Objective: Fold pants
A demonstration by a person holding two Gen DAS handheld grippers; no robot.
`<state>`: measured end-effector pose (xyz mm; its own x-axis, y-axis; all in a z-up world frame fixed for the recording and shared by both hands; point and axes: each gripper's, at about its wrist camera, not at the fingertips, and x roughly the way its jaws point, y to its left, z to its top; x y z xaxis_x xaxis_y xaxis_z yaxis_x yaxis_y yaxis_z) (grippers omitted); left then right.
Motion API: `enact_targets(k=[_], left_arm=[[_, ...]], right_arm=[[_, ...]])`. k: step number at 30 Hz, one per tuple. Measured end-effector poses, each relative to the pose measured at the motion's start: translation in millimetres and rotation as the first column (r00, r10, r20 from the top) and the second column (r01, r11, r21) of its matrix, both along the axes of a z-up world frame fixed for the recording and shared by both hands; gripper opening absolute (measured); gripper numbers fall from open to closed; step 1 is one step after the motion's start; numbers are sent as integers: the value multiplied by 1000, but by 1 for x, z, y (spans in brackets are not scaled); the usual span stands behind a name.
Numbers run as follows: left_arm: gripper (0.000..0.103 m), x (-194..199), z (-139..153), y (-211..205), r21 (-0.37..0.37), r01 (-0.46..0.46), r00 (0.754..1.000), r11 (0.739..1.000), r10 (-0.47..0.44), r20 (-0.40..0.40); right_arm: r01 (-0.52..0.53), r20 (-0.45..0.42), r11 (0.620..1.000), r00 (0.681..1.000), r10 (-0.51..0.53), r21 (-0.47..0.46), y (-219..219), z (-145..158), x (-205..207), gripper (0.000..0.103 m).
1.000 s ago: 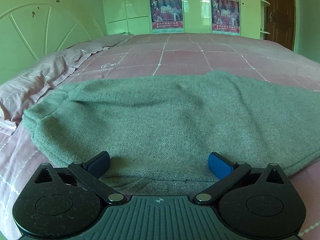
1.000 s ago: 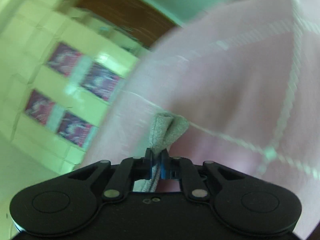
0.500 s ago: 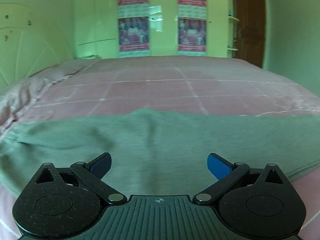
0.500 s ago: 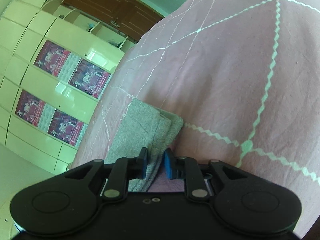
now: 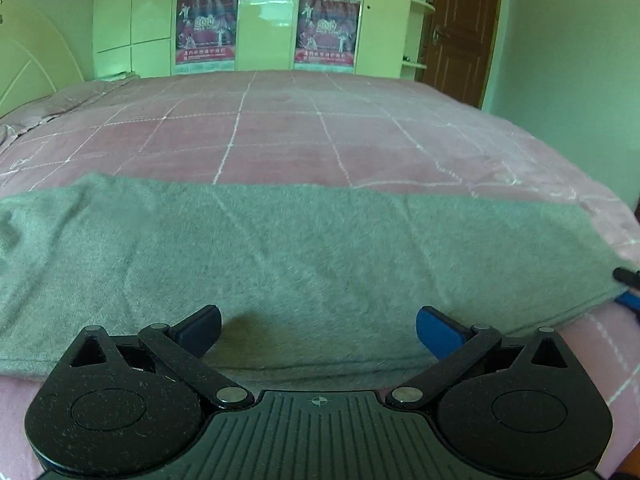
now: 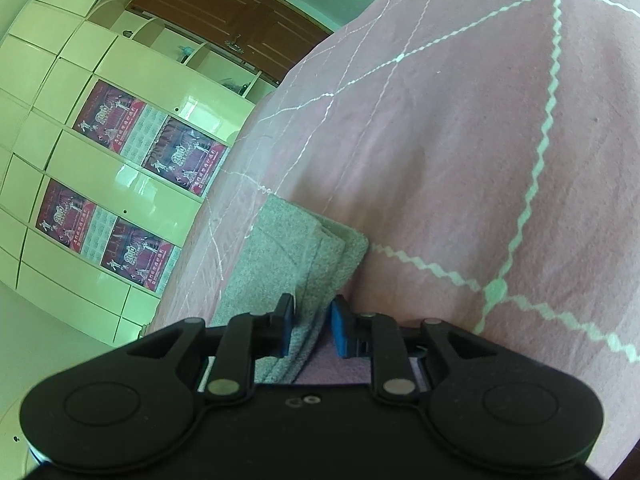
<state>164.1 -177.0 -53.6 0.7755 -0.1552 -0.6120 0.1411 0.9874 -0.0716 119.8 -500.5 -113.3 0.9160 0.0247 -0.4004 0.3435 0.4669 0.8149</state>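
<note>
Grey-green pants (image 5: 304, 248), pink bedspread (image 5: 280, 136) with white grid lines, brown door (image 5: 460, 28)

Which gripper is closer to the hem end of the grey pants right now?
Right. The right gripper sits at the layered end of the pants, jaws opening with cloth between them. The left gripper hovers open over the middle of the leg.

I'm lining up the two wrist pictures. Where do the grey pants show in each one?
Left wrist: the pants lie as a wide band across the lower middle, on the pink bedspread.
Right wrist: one end of the pants sits low and centre, running down between the opening jaws of the right gripper.
Shared landmark: the posters on the wardrobe.
</note>
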Motion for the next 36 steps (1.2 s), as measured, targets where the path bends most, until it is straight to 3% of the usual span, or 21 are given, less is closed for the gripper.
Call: enact_targets(k=[6, 13, 15, 17, 19, 22, 24, 26, 28, 31, 33, 34, 35, 36], left_arm=[[103, -1, -23, -28, 81, 38, 999, 996, -37, -11], [103, 1, -20, -33, 106, 44, 999, 993, -42, -17], [103, 0, -20, -31, 84, 44, 999, 995, -44, -9], [103, -4, -9, -10, -11, 69, 998, 998, -69, 13], [103, -21, 9, 25, -33, 68, 992, 997, -64, 113], [103, -45, 31, 101, -18, 28, 973, 999, -23, 229], [103, -58, 45, 164, -58, -39, 957, 998, 54, 285], [103, -69, 51, 235, -116, -149, 939, 982, 177, 293], [103, -82, 51, 297, -181, -264, 911, 947, 307, 275], [103, -99, 36, 366, -284, -403, 864, 870, 464, 196], [103, -111, 18, 389, -338, -453, 835, 825, 525, 164], [103, -116, 8, 396, -356, -469, 826, 808, 544, 147], [103, -120, 1, 399, -364, -480, 820, 798, 555, 137], [103, -124, -10, 403, -368, -492, 815, 789, 566, 123]], right_arm=[[-6, -6, 1000, 1000, 6, -4, -1, 0, 2, 10], [4, -49, 1000, 999, -5, -17, -1, 6, 11, 5], [-11, -46, 997, 999, 7, -78, 8, 23, 13, 2], [-30, -12, 988, 1000, 28, -154, 23, 49, 15, 2], [-86, 25, 966, 995, 95, -244, 50, 80, 23, 2], [-175, 38, 902, 978, 206, -395, 107, 117, 41, 3], [-223, 52, 865, 960, 275, -448, 148, 133, 53, 3], [-273, 51, 820, 938, 344, -503, 196, 147, 65, 3], [-320, 41, 769, 912, 408, -553, 245, 154, 75, 3], [-405, -19, 686, 868, 496, -605, 319, 146, 85, 11], [-482, -84, 607, 821, 565, -632, 371, 125, 87, 23], [-552, -156, 540, 777, 610, -635, 397, 111, 88, 42], [-644, -246, 455, 706, 664, -615, 420, 99, 88, 38], [-673, -248, 420, 664, 705, -609, 430, 92, 78, 25]])
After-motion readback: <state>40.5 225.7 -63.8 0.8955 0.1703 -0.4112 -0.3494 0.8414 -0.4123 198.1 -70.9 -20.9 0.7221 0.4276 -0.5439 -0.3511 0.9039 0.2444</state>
